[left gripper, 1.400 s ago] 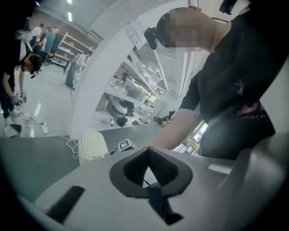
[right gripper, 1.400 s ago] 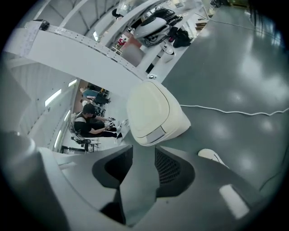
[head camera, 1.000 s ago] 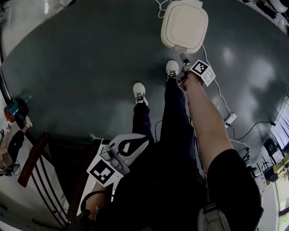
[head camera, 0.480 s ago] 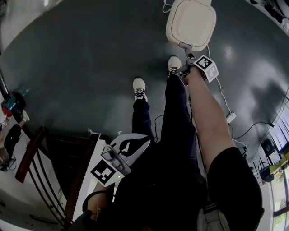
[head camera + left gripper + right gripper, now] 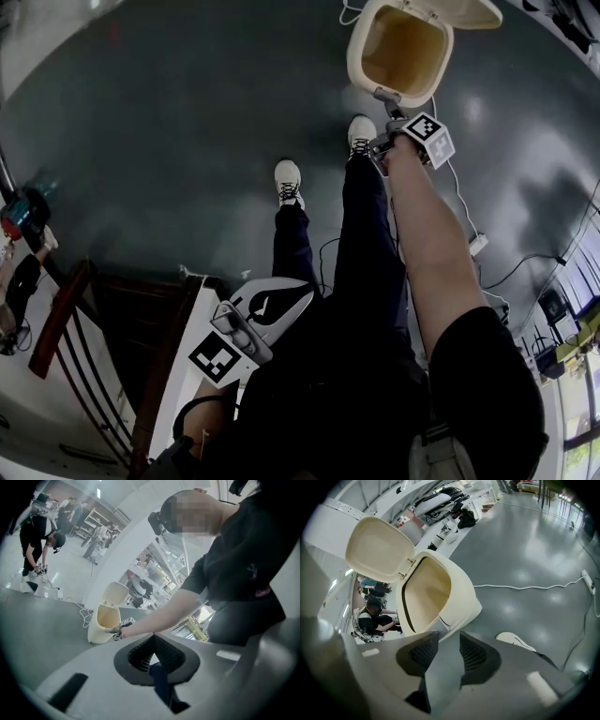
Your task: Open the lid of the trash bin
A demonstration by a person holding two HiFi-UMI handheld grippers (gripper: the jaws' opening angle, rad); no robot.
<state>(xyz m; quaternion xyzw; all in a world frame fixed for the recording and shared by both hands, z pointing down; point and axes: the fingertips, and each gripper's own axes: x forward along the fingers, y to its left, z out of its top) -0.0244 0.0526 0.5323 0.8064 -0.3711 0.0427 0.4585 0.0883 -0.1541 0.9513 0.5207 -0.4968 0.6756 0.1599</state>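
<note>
Since the trash bin (image 5: pixel 459 597) lid (image 5: pixel 379 550) stands open, right tongs (image 5: pixel 449 637) are closing loosely around its grey front tab (image 5: pixel 433 633), still spread, while left tongs (image 5: pixel 151 638) sit parked, pressed together.

No legible text, no labels, brands, numbers or signs

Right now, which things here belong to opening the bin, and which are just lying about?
Job: trash bin; its raised lid; grey tab at its front rim.
Lying about: white cable on the floor; power strip.
</note>
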